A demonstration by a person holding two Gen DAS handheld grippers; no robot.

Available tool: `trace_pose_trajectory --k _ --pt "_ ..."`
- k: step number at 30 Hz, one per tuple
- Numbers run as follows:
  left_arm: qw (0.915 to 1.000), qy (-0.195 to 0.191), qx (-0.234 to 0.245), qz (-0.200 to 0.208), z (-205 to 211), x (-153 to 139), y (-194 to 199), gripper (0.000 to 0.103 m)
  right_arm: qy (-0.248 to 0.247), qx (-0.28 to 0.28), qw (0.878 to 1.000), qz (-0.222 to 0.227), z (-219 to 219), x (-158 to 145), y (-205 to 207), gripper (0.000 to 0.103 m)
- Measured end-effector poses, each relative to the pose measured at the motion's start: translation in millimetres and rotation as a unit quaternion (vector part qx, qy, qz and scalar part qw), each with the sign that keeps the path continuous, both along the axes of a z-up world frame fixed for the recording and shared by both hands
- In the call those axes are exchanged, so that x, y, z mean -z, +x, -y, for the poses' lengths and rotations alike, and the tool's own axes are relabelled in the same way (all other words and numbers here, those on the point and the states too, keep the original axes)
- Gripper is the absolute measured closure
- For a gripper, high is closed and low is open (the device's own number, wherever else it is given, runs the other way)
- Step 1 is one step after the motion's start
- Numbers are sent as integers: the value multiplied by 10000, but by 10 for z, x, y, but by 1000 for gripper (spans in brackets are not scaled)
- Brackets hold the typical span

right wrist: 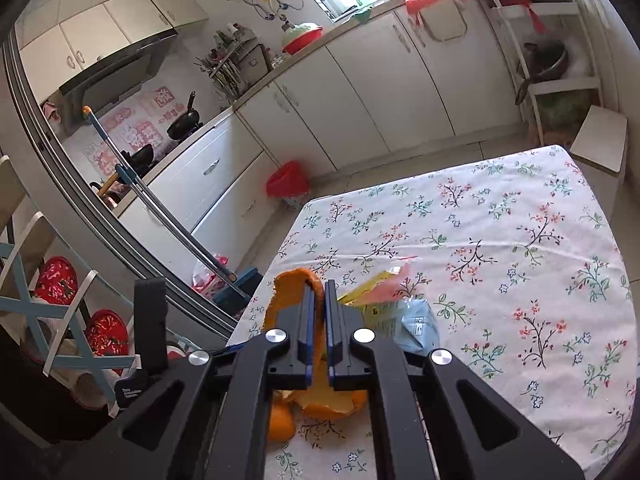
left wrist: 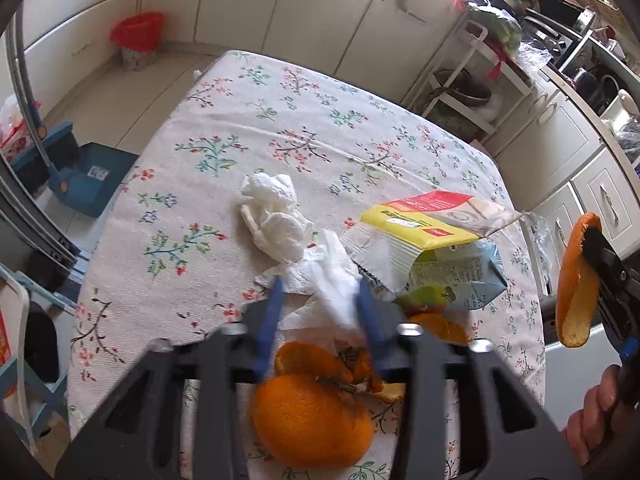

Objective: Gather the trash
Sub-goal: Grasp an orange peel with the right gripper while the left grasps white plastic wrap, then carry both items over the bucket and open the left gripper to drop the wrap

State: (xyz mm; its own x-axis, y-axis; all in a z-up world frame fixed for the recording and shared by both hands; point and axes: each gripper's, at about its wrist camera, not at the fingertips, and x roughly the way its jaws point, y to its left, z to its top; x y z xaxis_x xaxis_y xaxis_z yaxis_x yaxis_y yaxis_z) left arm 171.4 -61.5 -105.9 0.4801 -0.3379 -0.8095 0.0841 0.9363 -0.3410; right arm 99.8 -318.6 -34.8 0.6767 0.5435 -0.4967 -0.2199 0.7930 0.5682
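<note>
I am tilting my left gripper (left wrist: 320, 292) steeply down over the near end of the table (left wrist: 280, 112), its 2 blue fingers (left wrist: 276, 292) standing a little apart with a flat white tissue (left wrist: 328, 280) lying between them; I cannot tell whether the pads are actually pressing on it. Just beneath this claw, a big curled piece of orange peel (left wrist: 312, 420) is sitting on the floral cloth, rind up, with smaller torn bits beside it. A crumpled white tissue wad (left wrist: 276, 212) is lying a little farther out, and to the right of it a yellow and red wrapper (left wrist: 424, 220) is resting on a pale blue carton (left wrist: 464, 276).

I am holding my right gripper (right wrist: 318, 292) off the right edge of the table, pointing gently downward, clamped tight on a long strip of peel (left wrist: 572, 280). The strip is hanging clear of the table, orange outside, pale inside, curving up over the fingertips. My hand (left wrist: 596, 412) is wrapped around the handle behind it.

A bin with a red liner (left wrist: 138, 38) is standing on the floor well beyond the far end of the table, by the cabinets.
</note>
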Motion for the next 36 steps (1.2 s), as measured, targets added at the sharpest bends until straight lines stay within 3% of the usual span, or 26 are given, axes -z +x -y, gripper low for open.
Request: trace_pose_trajectory --k 3,14,20,23,29,36 --pt "9996 -283 55 2 0 -37 -2 100 89 9 10000 -6 17 -8 -20 98" --pt "9878 -841 18 1308 -213 -747 -386 101 435 98 9990 -75 84 -15 -148 98" --pt "9786 -399 216 2008 -124 -1072 -824 101 450 153 9988 131 47 -150 -368 98" --pt "9733 -394 355 2235 -109 -1183 -1078 101 415 159 9986 289 9 -248 -532 98" --pt "9686 -633 365 2376 -229 -1265 -1555 101 306 218 9974 623 -32 -408 -962 98" --pt "9653 -444 256 2560 -295 -1345 -2076 101 171 479 9946 909 -14 -452 -1518 98"
